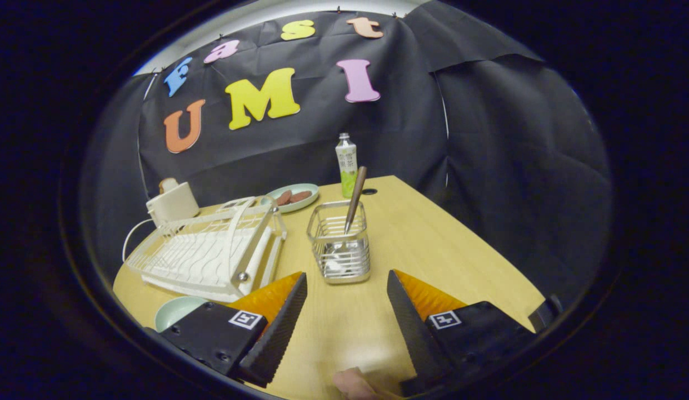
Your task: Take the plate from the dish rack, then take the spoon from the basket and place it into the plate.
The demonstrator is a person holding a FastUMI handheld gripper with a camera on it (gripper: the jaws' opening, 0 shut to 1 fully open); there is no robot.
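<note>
Gripper (347,289) spread wide, empty. Slim brown-handled spoon (355,197) stands tilted in square wire metal basket (339,250) just ahead of fingers; looks light, stiff, likely slick, best pinched on upper handle. Pale green plate (175,311) lies beside white wire dish rack (205,250), on wooden table (433,244)

Dim booth — sharp, fisheye-warped edges

You have the basket (339,249) standing on the counter (433,244) just ahead of your gripper (347,289), whose jaws stand apart with nothing between them. The spoon (354,199) stands in it. Left of it sits the dish rack (208,250), a plate (178,311) before that. Behind are a bottle (347,165) and a dish (291,197).
</note>
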